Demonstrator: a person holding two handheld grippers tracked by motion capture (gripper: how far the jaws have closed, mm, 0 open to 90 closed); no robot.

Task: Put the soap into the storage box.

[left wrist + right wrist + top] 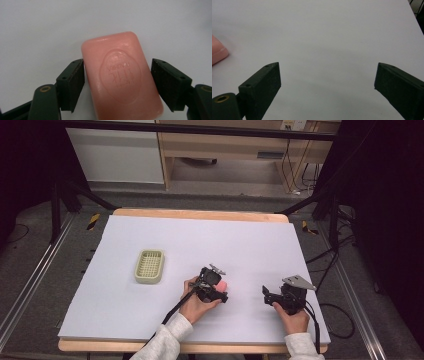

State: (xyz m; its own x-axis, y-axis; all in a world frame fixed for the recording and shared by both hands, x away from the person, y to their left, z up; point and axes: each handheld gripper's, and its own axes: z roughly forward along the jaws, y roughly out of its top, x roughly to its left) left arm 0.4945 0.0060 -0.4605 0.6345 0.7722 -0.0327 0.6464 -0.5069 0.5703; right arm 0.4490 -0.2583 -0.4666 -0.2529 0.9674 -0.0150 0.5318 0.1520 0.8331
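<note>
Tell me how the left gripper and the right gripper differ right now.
The left gripper has a pink soap bar between its jaws, one pad touching it and the other a little off; the right gripper has only bare white table cover between its jaws. In the high view the left gripper sits nearer the green soap dish, the right gripper nearer the table's right edge. Both are open and hand-held.

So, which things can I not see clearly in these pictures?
- Soap: near end cut by the left gripper view's bottom edge; its stamped writing is unreadable.
- Soap in the high view: mostly hidden behind the left tongs.
- Soap dish: too small to judge its inside.
</note>
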